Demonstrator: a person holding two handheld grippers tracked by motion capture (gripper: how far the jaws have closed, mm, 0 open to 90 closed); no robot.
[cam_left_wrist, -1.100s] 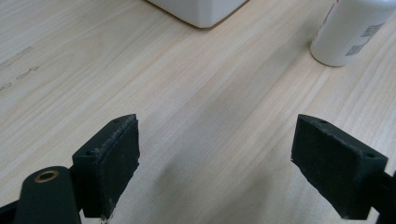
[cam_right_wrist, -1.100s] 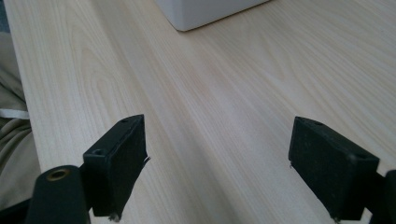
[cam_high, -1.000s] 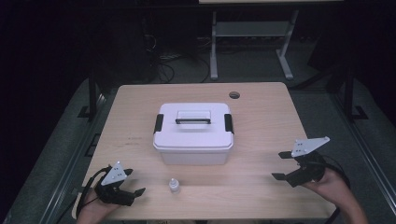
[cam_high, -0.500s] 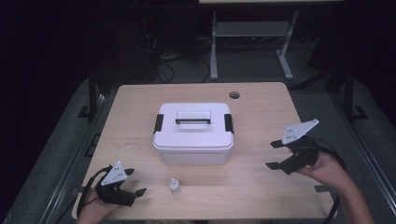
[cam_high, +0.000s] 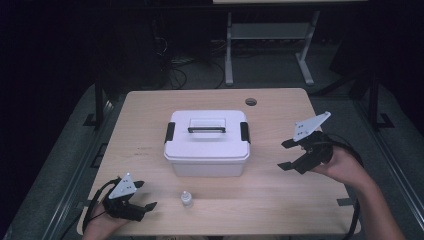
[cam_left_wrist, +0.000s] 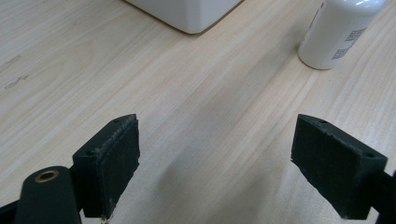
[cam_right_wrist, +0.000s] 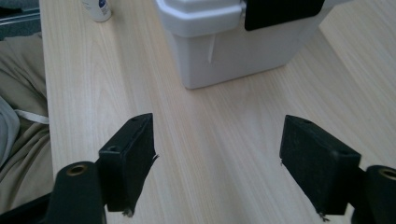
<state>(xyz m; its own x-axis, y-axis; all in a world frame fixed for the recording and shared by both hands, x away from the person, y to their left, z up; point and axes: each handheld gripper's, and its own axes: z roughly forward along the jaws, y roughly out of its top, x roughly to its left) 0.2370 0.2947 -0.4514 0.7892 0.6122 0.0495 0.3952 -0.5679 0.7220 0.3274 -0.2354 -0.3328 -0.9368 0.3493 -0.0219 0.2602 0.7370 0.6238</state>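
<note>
A white rectangular plastic storage box (cam_high: 207, 144) with a lid sits near the middle of the pale wooden tabletop (cam_high: 150, 107). The lid is on, a black carry handle (cam_high: 206, 129) lies flat across its top, and a black latch (cam_high: 170, 132) sits at each short end (the other latch (cam_high: 245, 132) faces the right gripper). In the right gripper view the box's corner and one latch (cam_right_wrist: 282, 11) fill the upper part of the picture, well beyond the jaws.

Just in front of the box, toward the person's edge, stands a small white plastic dropper bottle (cam_high: 186, 199), upright and apart from the box. In the left gripper view the bottle (cam_left_wrist: 338, 32) appears at the upper right, with printed text on its side, ahead of the jaws and not between them.

The right gripper (cam_high: 288, 155) is held in a hand above the tabletop to the right of the box, clear of it and pointing toward its latched end. Its jaws stand apart with bare wood showing between them; they have just been closing a little, with nothing caught between them. A grey three-cornered plate (cam_high: 311, 126) rides on top of it.

The left gripper (cam_high: 146, 196) rests low at the front left corner of the tabletop, to the left of the bottle. Its jaws stand wide apart over bare wood, holding nothing.

A round cable hole (cam_high: 251, 102) lies in the tabletop behind the box.
</note>
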